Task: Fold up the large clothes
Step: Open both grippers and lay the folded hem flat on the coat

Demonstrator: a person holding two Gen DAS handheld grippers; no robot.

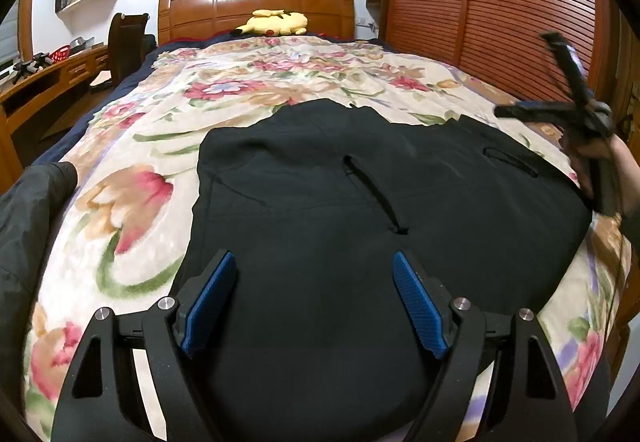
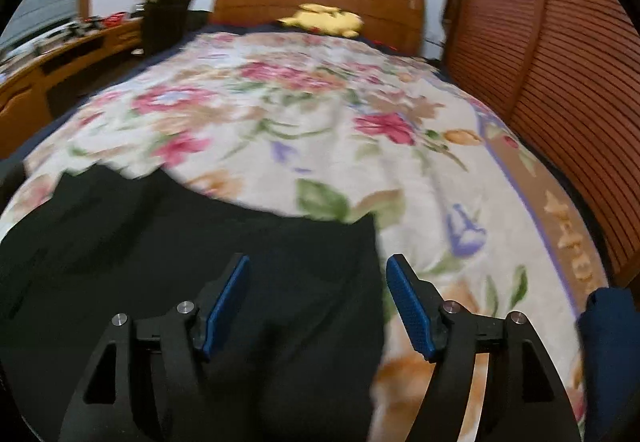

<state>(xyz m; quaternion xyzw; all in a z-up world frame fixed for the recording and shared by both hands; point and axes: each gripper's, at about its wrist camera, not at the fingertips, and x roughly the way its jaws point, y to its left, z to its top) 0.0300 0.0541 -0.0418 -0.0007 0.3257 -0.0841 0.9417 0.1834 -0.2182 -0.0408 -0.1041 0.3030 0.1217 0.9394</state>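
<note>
Left wrist: we see the left gripper spread wide over the black garment, which lies flat on the floral blanket, nothing pinched. Right wrist: blurry; the right gripper is parted and empty above the garment's right edge.

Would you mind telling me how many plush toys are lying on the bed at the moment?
1. A single yellow plush toy lies at the far end of the bed, against the wooden headboard, beyond the black garment. Others may be hidden.
</note>
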